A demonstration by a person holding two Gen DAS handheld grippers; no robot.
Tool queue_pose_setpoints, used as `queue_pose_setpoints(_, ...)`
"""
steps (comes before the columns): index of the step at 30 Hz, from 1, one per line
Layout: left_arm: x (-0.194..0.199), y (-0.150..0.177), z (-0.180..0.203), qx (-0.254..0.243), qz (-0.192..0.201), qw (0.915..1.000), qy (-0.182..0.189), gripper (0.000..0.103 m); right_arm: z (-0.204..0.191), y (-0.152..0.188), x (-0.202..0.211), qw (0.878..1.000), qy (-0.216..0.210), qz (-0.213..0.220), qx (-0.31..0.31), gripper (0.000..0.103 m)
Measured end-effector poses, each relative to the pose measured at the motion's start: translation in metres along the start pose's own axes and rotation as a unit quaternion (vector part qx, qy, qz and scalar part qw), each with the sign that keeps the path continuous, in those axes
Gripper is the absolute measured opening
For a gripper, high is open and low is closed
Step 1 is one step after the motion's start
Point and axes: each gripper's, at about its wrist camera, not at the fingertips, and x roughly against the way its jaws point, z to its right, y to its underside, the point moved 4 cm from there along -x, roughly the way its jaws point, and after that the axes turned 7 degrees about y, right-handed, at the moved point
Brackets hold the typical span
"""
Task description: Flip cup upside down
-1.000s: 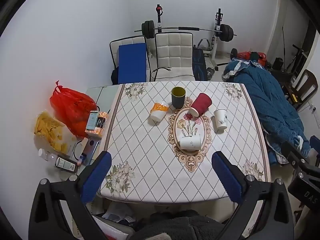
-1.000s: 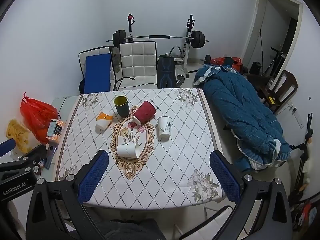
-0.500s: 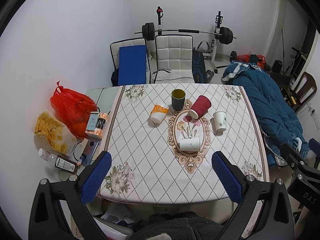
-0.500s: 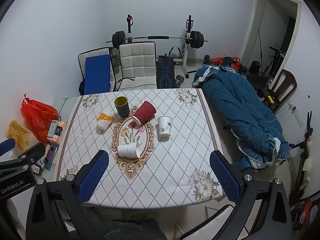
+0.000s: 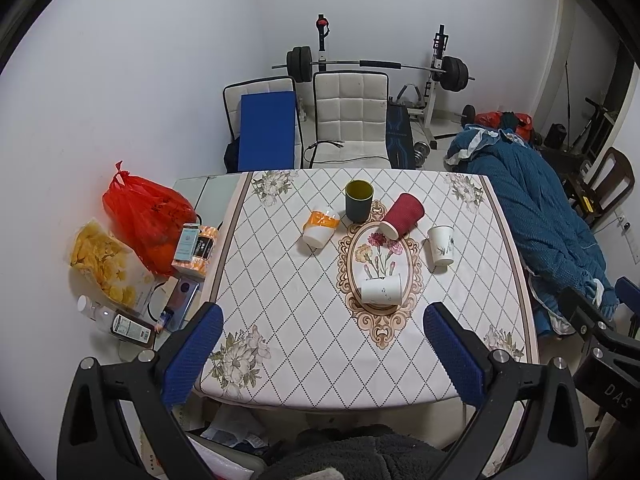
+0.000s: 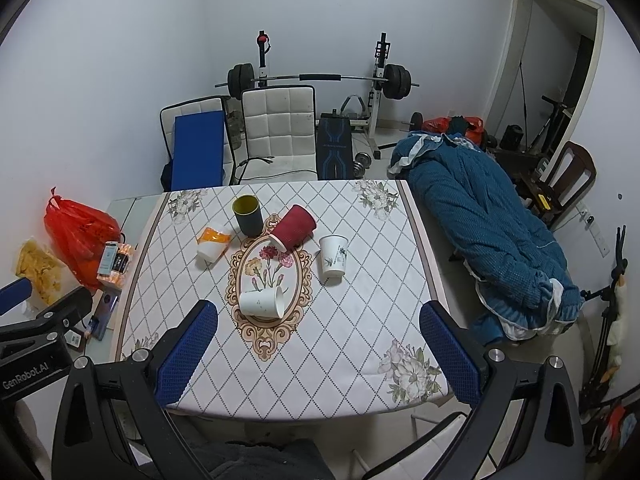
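Several cups sit on a table with a diamond-patterned cloth. A dark green cup stands upright with its mouth up. A white floral cup stands upright to the right. A red cup, an orange-and-white cup and a plain white cup lie on their sides. My left gripper and right gripper are both open and empty, held high above the table's near edge.
A red bag, a snack bag and small bottles lie left of the table. White chairs and a barbell rack stand behind it. A blue blanket lies to the right.
Both grippers have drifted slightly back and up; the table looks a little farther away. The cups have not moved.
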Motion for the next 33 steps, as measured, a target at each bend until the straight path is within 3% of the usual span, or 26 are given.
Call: queue_pose_setpoints(33, -0.002, -0.010, 0.005, 0.000, 0.002, 1.0000, 0.002, 0.103, -0.008, -0.015, -0.009, 1.000, 0.000, 0.003, 0.000, 0.102)
